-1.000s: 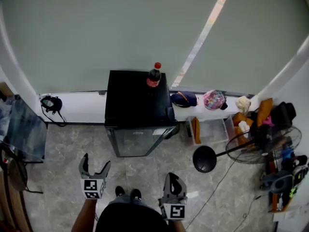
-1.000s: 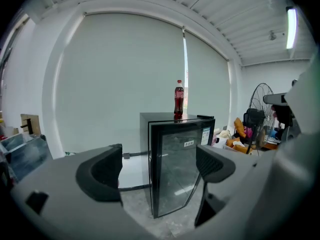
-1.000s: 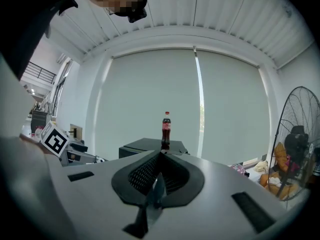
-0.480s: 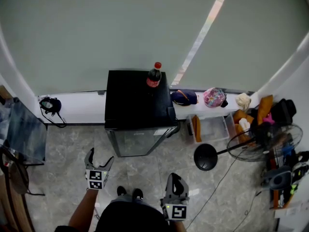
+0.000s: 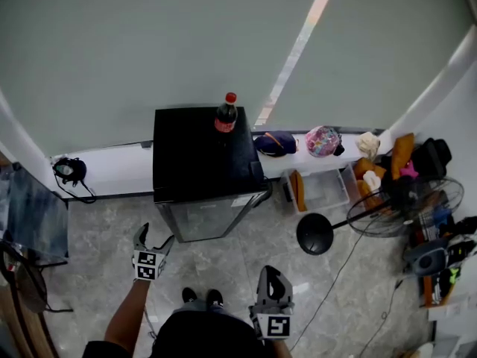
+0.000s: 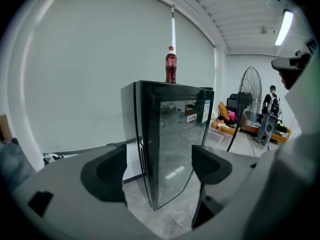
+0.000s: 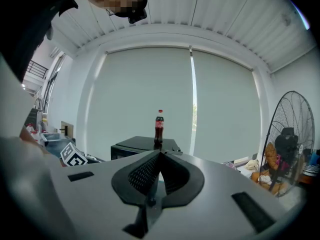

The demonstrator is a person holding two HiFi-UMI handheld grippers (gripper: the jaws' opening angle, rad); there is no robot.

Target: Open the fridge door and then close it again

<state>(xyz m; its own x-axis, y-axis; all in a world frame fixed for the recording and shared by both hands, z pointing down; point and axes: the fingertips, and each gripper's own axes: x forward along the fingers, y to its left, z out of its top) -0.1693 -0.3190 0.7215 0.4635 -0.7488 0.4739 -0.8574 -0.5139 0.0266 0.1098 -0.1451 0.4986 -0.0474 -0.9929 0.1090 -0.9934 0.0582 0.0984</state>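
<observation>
A small black fridge with a glass door stands against the ledge, its door shut. A cola bottle stands on its top. In the head view my left gripper hovers over the floor just short of the fridge's front left corner. Its jaws are closing with nothing between them. The left gripper view looks past the left gripper at the door's left edge, which is still apart from the pads. My right gripper stays back near the person's body, its jaws shut and empty.
A standing fan with a round base is right of the fridge, beside a clear bin and a cable on the floor. Bags lie on the white ledge. A chair stands at the far left.
My left gripper has moved forward and down toward the fridge's front left corner, its jaws a little narrower. The right gripper has kept still.
</observation>
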